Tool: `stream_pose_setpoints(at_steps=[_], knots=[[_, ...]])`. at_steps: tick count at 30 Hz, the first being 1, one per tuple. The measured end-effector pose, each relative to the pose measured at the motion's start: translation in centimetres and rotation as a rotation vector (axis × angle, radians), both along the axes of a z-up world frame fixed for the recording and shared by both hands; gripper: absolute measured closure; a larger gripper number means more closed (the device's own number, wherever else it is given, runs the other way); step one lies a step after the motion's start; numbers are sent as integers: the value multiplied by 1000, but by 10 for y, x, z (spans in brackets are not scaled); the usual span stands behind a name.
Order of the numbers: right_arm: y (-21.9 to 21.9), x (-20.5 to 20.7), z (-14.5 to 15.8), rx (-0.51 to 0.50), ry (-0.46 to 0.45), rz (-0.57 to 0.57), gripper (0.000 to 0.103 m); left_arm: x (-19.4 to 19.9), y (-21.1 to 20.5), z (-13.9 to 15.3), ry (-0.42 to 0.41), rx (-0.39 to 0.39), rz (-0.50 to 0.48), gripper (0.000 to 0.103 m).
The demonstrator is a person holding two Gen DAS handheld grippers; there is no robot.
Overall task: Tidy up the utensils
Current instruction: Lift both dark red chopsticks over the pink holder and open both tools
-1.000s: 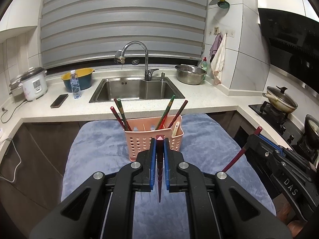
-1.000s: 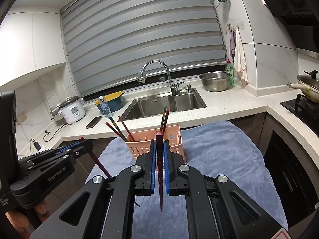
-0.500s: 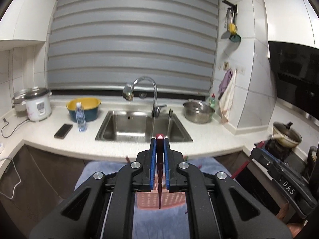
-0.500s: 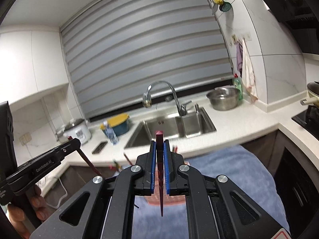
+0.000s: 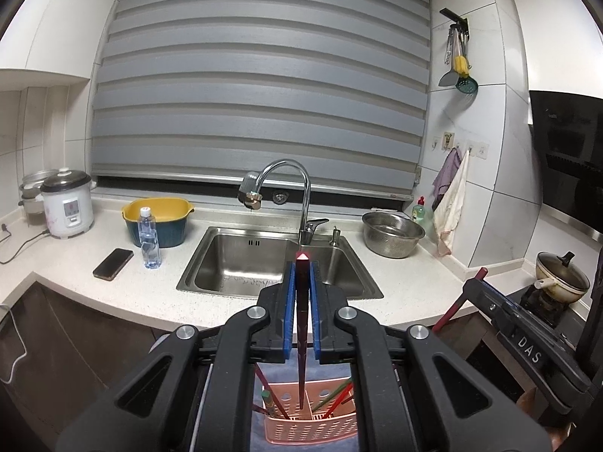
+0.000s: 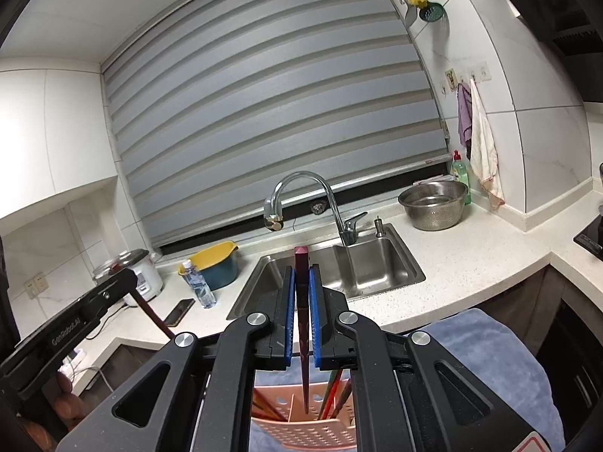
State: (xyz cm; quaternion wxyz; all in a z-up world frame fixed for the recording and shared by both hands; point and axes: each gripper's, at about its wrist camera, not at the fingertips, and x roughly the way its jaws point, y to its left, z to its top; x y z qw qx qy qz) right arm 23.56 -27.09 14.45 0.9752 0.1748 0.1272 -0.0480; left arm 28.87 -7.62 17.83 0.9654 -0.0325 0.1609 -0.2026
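- Lifting both grippers above the pink basket (image 5: pixel 311 427), now low in frame.
- Clamping one dark red chopstick (image 5: pixel 301 324) in left gripper (image 5: pixel 301 293), another (image 6: pixel 301 309) in right gripper (image 6: pixel 300 301).
- Needing tips steered into a compartment, near the blue towel's (image 6: pixel 490 361) counter-side edge, before releasing.

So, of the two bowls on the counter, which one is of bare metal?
The steel bowl right of the sink, beside the green soap bottle. The other bowl, left of the sink, is yellow and blue.
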Motion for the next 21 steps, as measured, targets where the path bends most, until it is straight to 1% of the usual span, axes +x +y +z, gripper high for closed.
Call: stream_pose_setpoints(at_steps=[4,9,12,21], knots=[[-2,13,-13,6,28,3,96,9,-2,-14,23,10,2,96],[0,26,-39,14,87,20,96,18,-5,-31,53,23,1,96],[0,33,-50,18,117,23,96,21,-7,-39,68,31,1,96],[6,37,-70,2,173,25,96,28,-10,-59,106,50,8,96]])
